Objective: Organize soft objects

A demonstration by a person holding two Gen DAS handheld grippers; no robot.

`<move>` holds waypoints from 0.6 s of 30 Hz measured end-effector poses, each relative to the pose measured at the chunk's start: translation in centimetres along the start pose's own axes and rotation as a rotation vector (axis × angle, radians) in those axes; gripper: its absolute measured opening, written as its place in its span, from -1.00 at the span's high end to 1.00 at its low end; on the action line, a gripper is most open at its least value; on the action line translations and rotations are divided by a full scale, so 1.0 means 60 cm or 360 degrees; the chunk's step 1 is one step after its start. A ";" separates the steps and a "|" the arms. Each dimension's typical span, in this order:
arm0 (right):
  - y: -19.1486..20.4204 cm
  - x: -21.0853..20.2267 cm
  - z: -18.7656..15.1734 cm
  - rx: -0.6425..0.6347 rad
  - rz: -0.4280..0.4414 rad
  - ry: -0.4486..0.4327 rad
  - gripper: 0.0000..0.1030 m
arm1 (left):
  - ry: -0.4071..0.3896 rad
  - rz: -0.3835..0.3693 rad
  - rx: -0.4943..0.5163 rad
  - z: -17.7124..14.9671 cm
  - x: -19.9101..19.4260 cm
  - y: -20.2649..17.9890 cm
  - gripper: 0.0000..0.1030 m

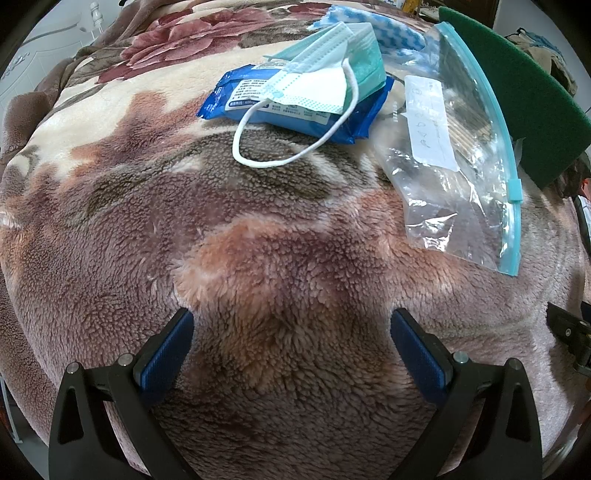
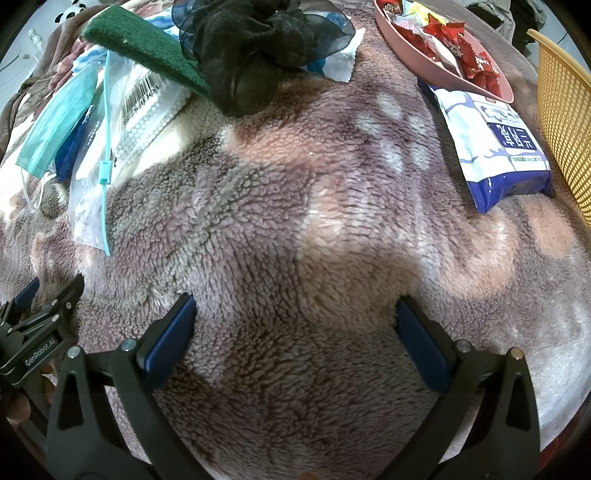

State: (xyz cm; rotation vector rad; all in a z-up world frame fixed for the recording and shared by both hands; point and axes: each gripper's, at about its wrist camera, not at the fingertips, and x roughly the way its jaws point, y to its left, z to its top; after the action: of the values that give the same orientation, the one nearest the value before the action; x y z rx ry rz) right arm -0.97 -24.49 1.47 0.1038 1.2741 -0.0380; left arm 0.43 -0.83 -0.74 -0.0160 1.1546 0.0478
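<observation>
A blue-green face mask (image 1: 325, 74) lies on a blue wipes pack (image 1: 295, 107) on the fleece blanket. A clear zip bag (image 1: 461, 162) lies to its right, with a green pad (image 1: 517, 81) behind. My left gripper (image 1: 291, 325) is open and empty, hovering near the blanket. In the right wrist view a black mesh scrunchie (image 2: 255, 48) sits on the green pad (image 2: 140, 44); the mask (image 2: 55, 122) and zip bag (image 2: 96, 177) lie far left. A blue-white tissue pack (image 2: 495, 147) lies right. My right gripper (image 2: 295, 317) is open and empty.
A pink dish of red candy wrappers (image 2: 439, 48) sits at the back right. A yellow mesh basket (image 2: 565, 110) stands at the right edge. A blue checkered cloth (image 1: 391, 33) lies behind the mask. The left gripper's body (image 2: 33, 332) shows at the lower left.
</observation>
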 end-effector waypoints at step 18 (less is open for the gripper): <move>-0.001 0.000 0.001 0.0001 0.0001 0.0003 -1.00 | -0.0002 0.0003 0.0000 -0.002 0.001 -0.003 -1.00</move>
State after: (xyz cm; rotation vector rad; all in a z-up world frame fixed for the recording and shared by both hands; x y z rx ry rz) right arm -0.89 -24.57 1.46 0.1048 1.2761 -0.0374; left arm 0.35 -1.00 -0.82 -0.0145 1.1531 0.0495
